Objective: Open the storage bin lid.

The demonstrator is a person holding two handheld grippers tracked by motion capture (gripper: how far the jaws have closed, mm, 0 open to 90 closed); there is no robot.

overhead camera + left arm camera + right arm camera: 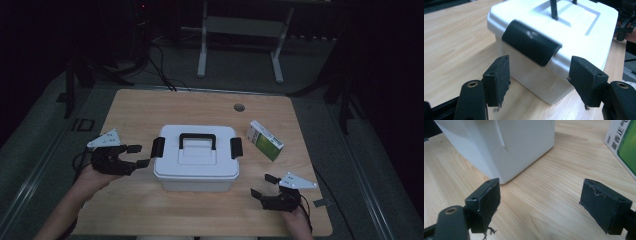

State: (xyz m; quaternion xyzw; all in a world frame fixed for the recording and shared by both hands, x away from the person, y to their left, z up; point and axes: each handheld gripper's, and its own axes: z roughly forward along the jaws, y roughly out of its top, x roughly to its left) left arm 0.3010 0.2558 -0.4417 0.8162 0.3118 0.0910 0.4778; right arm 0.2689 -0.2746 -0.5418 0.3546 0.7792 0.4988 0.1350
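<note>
A white plastic box [196, 157] with a black handle [197, 139] and two black side clips was seen in the middle of a wooden table [140, 107], its lid shut and both clips apparently down. The left gripper [136, 156] was held open just beside the left clip [531, 46], gripping nothing. The right gripper [262, 185] was also open and empty near the box's front right corner, with a green and white carton [264, 140] lying to the right of the box; nothing appeared to have been opened or moved yet.

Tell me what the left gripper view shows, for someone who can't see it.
A white plastic box with a black side latch sits on a wooden table. The left gripper faces that latch, jaws open and apart from it.
</note>
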